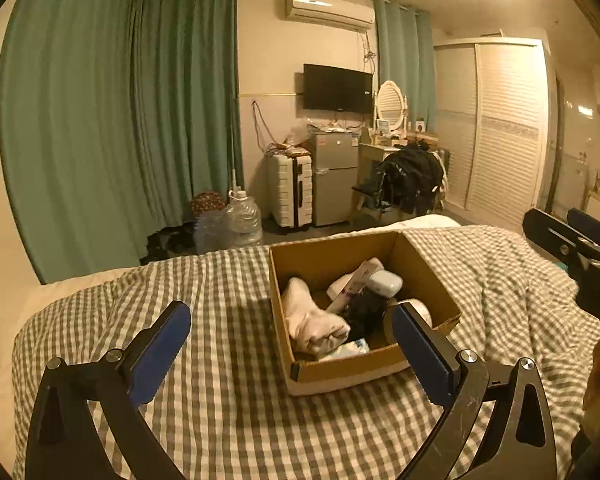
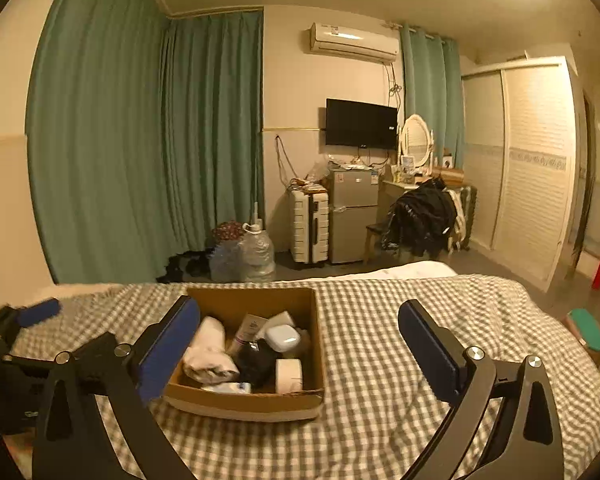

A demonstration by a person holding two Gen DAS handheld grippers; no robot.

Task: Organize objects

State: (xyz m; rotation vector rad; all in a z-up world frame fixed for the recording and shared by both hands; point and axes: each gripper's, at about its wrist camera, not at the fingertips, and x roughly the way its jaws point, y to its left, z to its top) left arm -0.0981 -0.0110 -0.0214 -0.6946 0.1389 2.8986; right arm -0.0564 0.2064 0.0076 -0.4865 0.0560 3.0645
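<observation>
An open cardboard box (image 1: 428, 272) (image 2: 312, 360) sits on the checked bed cover. It holds a folded white cloth (image 1: 312, 320) (image 2: 210, 354), a white case (image 1: 386, 284) (image 2: 283, 338), a tube (image 1: 350, 290) (image 2: 246, 332), a dark bundle (image 1: 366, 310) (image 2: 256, 362) and a tape roll (image 2: 289, 376). My left gripper (image 1: 294, 336) is open and empty, above the bed just left of the box. My right gripper (image 2: 300, 332) is open and empty, with the box between its fingers from this view. The right gripper also shows in the left wrist view (image 1: 572, 240).
The bed cover (image 1: 228, 400) (image 2: 380, 360) spreads around the box. Beyond the bed's far edge are water jugs (image 1: 242, 220), a white suitcase (image 1: 292, 190), a small fridge (image 1: 334, 178) and a chair with dark clothes (image 1: 408, 178). A teal object (image 2: 588, 328) lies at the right.
</observation>
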